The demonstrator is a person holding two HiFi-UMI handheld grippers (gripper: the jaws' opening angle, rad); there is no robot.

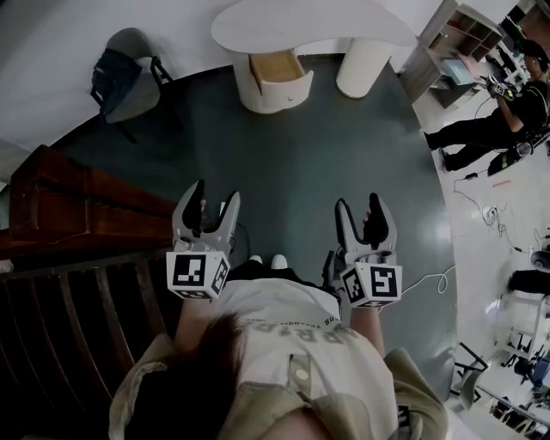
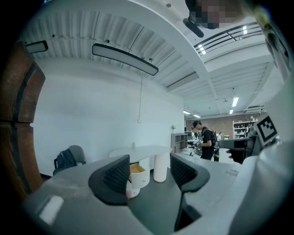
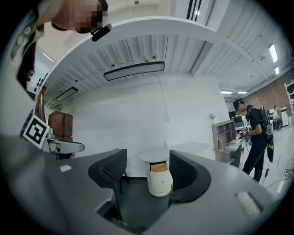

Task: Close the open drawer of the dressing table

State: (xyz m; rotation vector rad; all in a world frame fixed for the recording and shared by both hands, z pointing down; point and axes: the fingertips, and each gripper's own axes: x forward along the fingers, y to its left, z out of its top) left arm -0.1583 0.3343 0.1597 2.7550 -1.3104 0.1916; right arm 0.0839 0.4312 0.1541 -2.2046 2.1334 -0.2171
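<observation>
**Spotter:** What's closest to you?

**Operator:** Right under the head camera is the wearer's pale shirt (image 1: 292, 344). Just past it are my left gripper (image 1: 216, 193) and right gripper (image 1: 358, 204). Both have their jaws spread wide, with nothing between them.

**Spotter:** And the drawer?

**Operator:** I'm well apart from the dressing table (image 1: 309, 26), with the dark floor (image 1: 301, 155) between us. The drawer (image 1: 279, 73) sticks out of the dressing table's left pedestal as I face it. It points toward me, and its wood-coloured inside shows under the white top.

**Spotter:** How do you expect it to handle?

**Operator:** I'd judge it light, stiff and running on slides, so it wants a push, not a grasp. The white front is rounded and looks smooth, so a jaw pressed off-centre could skid sideways or skew the drawer. I'd put the jaws against the middle of that front and push straight in toward the dressing table. I'd ease off near the end so it doesn't slam.
</observation>
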